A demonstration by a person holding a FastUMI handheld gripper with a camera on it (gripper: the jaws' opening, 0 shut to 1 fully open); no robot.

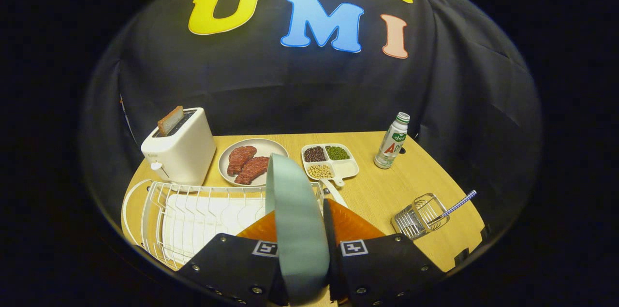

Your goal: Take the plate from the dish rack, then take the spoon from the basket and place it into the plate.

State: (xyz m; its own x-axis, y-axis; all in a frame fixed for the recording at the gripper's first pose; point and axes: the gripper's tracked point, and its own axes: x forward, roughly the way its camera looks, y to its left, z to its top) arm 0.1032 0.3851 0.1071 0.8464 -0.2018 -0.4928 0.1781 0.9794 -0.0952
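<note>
Above one dish rack [193,220], the tool [300,222] grips one plate [295,220] edge-on; one spoon [457,206] in basket [420,222].

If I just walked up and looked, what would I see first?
Probably the pale green plate, standing on edge, pinched between the gripper fingers right above the white dish rack. Beyond it, a white toaster with a slice of toast poking out stands beside a grey dish of red meat slices. Off to the right of the fingers, a wire basket holds a spoon with a checked handle.
</note>
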